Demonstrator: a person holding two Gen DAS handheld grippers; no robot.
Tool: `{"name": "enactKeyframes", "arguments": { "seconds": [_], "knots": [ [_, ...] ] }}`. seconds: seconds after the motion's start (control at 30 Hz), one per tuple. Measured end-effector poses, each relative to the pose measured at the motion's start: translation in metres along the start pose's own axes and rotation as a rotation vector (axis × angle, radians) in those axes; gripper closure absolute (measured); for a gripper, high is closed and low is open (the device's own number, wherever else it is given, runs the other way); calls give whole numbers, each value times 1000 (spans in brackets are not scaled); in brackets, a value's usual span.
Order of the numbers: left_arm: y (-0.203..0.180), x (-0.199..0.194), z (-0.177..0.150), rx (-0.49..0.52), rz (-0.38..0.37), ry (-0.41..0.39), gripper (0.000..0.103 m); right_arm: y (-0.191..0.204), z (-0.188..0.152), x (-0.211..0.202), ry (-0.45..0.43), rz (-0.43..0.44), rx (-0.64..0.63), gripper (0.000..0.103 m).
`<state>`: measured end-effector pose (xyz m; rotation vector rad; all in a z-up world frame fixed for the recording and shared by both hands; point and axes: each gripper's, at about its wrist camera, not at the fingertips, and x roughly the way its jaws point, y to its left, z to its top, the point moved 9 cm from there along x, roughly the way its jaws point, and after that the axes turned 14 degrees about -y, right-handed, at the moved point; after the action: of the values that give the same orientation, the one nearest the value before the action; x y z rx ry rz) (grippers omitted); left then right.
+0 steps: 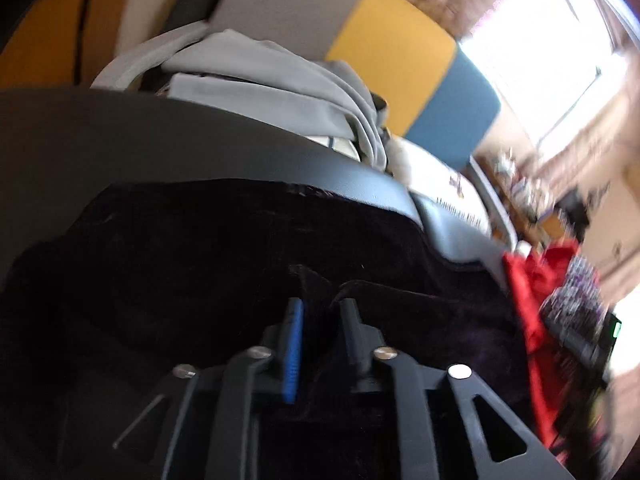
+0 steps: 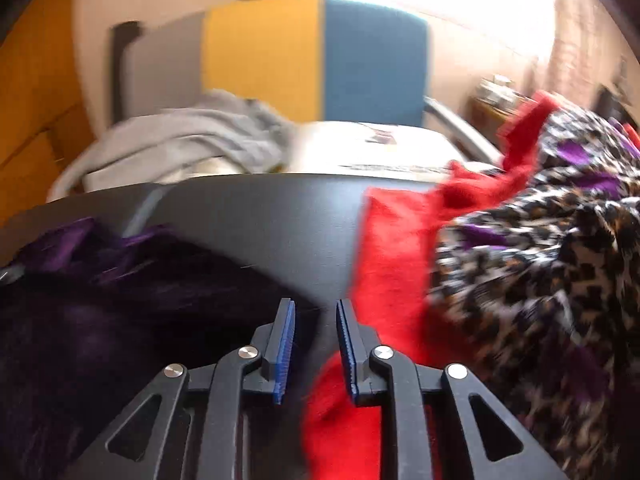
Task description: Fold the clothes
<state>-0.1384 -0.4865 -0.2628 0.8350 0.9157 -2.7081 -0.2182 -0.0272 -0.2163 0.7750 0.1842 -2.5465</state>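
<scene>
Dark purple, almost black fabric (image 1: 240, 248) lies spread over the near part of the dark grey table (image 1: 120, 132), its far edge running across the tabletop. From the right wrist view the same dark garment (image 2: 120, 300) sits bunched at the left, with brighter purple folds along its top. The left gripper (image 1: 320, 308) hangs low over it with its jaws a narrow way apart; a raised ridge of the dark cloth stands in the gap, but the blur does not let me tell whether the pads press on it. The right gripper (image 2: 316, 308) is also narrowly parted, over bare tabletop between the dark garment and a red cloth (image 2: 392, 248); nothing is clamped between its blue pads (image 2: 286, 344), though the red cloth lies against the outer side of the right finger and runs under it. Beyond the red cloth, at the right, is a heap of leopard-print fabric with purple patches (image 2: 540, 260). Past the far edge of the table, grey clothing (image 1: 272, 80) is piled on the left beside something white and flat (image 2: 380, 148). Behind stand a grey, yellow and blue panel (image 2: 320, 56) and a bright window (image 1: 540, 48).
</scene>
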Motion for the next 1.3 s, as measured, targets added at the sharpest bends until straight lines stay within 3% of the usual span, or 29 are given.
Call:
{"name": "enactKeyframes", "arguments": {
  "seconds": [0.07,0.13,0.2,0.37,0.5,0.57,0.7,0.77,0.9,1.0,1.03,1.07,1.13,1.3],
  "knots": [
    [14,-8,4,-56,32,-29,62,34,-11,-7,20,86,-49,79],
    [34,-20,8,-152,55,-43,59,60,-26,-12,53,135,-73,79],
    [40,-28,7,-167,64,-43,59,81,-41,-15,77,173,-84,79],
    [15,-34,-13,-87,21,-4,55,89,-60,-5,126,152,-81,78],
    [-2,-12,-56,46,88,82,56,80,-69,-2,134,162,-27,76],
    [-7,-18,-69,151,130,18,58,75,-73,-3,121,201,-9,76],
    [-13,-35,-92,247,199,-14,58,59,-74,-6,72,298,30,78],
    [-11,-45,-99,222,213,-23,58,51,-74,-2,82,328,99,85],
    [-20,-65,-96,215,215,-40,62,42,-71,2,98,368,167,89],
    [-38,-60,-66,254,168,-102,56,43,-58,1,130,290,192,81],
    [-44,-57,-54,268,154,-123,51,45,-52,0,134,251,185,68],
    [-49,-53,-44,281,140,-140,48,51,-43,0,116,229,159,68],
    [-56,-31,-29,291,120,-129,47,66,-26,0,91,226,140,66],
    [-33,29,-38,292,202,-39,47,106,-20,21,104,196,15,57]
  ]
}}
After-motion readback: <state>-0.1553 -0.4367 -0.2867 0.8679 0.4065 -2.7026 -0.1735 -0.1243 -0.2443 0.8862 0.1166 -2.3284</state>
